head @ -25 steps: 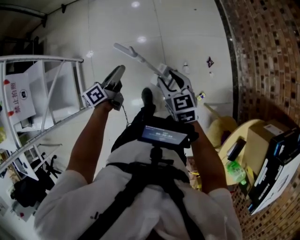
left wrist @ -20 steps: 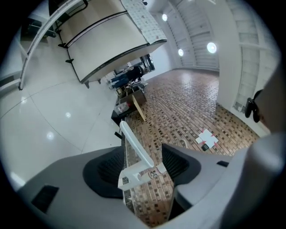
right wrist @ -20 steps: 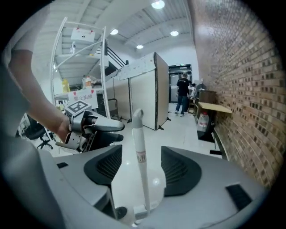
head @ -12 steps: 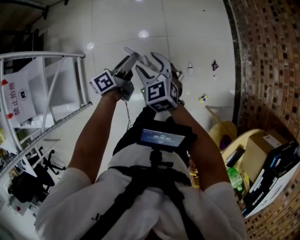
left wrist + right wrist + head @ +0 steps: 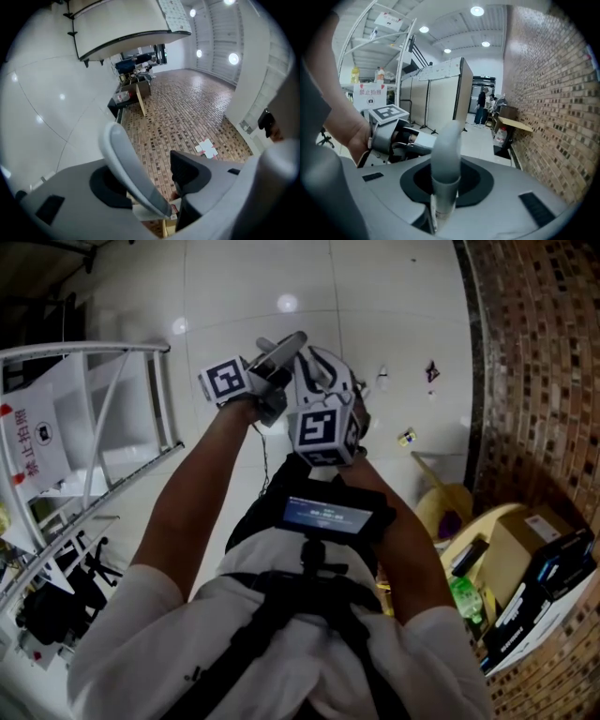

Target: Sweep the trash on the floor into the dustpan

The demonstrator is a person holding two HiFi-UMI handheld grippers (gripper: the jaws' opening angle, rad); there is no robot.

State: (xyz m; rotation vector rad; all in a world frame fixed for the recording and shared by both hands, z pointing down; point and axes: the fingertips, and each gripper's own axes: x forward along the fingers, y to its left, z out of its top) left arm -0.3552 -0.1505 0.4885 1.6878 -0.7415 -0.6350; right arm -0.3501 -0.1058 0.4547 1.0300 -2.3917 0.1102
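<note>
Trash [image 5: 406, 437]: 3 small bits on the white tile [image 5: 375, 296], ahead and right of both claws, strung along the brick edge [image 5: 473, 381]. Your right claw [image 5: 323, 367] is nearer: closing, jaws look together, empty. Left claw [image 5: 292, 341]: jaws apart, closing a little, empty. The likely dustpan [image 5: 433, 507] sits low at your right, the rack [image 5: 122, 399] blocks the left, and open tile lies straight ahead
</note>
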